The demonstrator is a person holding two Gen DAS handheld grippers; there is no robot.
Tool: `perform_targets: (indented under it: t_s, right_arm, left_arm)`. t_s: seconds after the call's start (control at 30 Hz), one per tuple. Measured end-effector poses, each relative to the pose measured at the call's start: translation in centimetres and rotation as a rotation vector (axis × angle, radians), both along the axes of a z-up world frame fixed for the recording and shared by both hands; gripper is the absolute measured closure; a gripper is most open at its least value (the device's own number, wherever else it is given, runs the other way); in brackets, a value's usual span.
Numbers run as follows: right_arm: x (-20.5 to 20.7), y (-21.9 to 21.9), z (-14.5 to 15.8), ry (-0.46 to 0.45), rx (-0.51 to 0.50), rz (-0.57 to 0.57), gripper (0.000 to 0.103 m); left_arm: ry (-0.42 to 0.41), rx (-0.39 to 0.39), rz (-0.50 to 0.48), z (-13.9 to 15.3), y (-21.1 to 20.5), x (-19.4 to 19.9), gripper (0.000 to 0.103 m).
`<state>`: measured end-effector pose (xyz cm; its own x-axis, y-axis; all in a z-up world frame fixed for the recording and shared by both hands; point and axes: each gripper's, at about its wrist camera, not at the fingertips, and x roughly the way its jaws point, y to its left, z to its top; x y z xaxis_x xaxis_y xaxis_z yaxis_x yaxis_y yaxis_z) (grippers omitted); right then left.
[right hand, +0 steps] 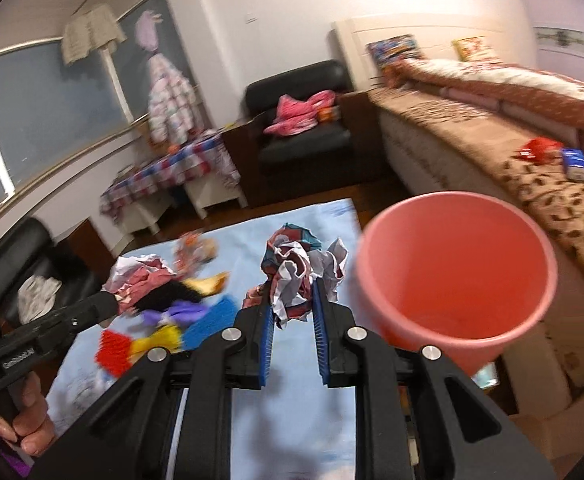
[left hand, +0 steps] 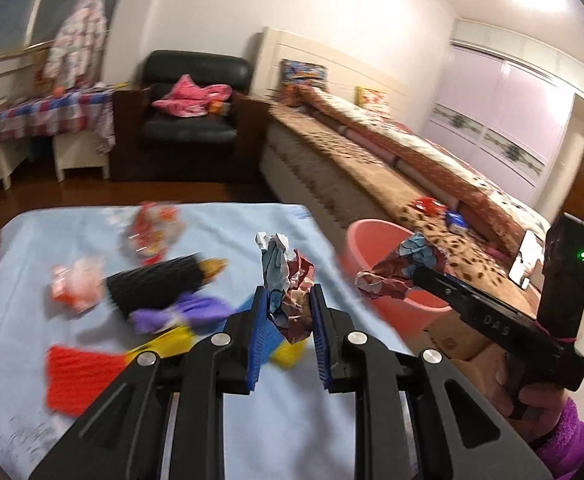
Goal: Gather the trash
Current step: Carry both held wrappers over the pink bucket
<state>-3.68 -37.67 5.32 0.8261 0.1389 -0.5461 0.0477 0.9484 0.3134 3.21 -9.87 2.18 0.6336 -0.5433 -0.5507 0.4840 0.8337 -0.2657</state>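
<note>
Both grippers loaded. Left gripper (left hand: 290, 300) clenched on a paper wad (left hand: 288, 280), held above the blue cloth (left hand: 252, 224). Right gripper (right hand: 292, 296) clenched on a second wad (right hand: 295, 272), which hangs just beside the pink bucket (right hand: 451, 208) — the rim is to the right of the jaws, the wad not yet over the mouth.

Handling, as I judge it: crumpled printed paper, very light, soft, springy. It crushes under the pads rather than slipping, so a bite across the bulk is enough. Loose flaps stick out above the jaws and could snag the rim or cling to the ribbed pads on release.

Still on the cloth: two wrapper scraps (left hand: 152, 232), blurred, probably trash too — thin film, best pinched at a raised fold. The brush (left hand: 160, 284) and bright toys (left hand: 76, 376) look like non-trash.
</note>
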Motion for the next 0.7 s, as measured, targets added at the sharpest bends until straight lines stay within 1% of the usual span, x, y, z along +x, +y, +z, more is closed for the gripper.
perform_targets:
  t_s: [0.17, 0.27, 0.47, 0.63, 0.7]
  right_arm:
    - [-0.4, -4.3, -0.8, 0.027, -0.009, -0.114, 0.085]
    - [-0.3, -6.7, -1.8, 0.061, -0.009, -0.169, 0.084]
    - [0.6, -8.8, -3.3, 0.114, -0.034, -0.208, 0.084]
    - [1.1, -10.7, -4.3, 0.142, 0.002, -0.215, 0.084]
    - [1.3, -11.1, -4.7, 0.154, 0.01, -0.215, 0.084]
  left_arm:
    - [-0.009, -0.008, -0.098, 0.5, -5.4, 1.3, 0.082]
    - [0.0, 0.006, -0.14, 0.3, -8.6, 2.1, 0.082]
    - [0.061, 0.046, -0.208, -0.7, -14.4, 4.1, 0.082]
    - [0.086, 0.097, -0.226, -2.0, -18.0, 5.0, 0.082]
    - [0.111, 0.116, -0.228, -2.8, -19.2, 5.4, 0.082]
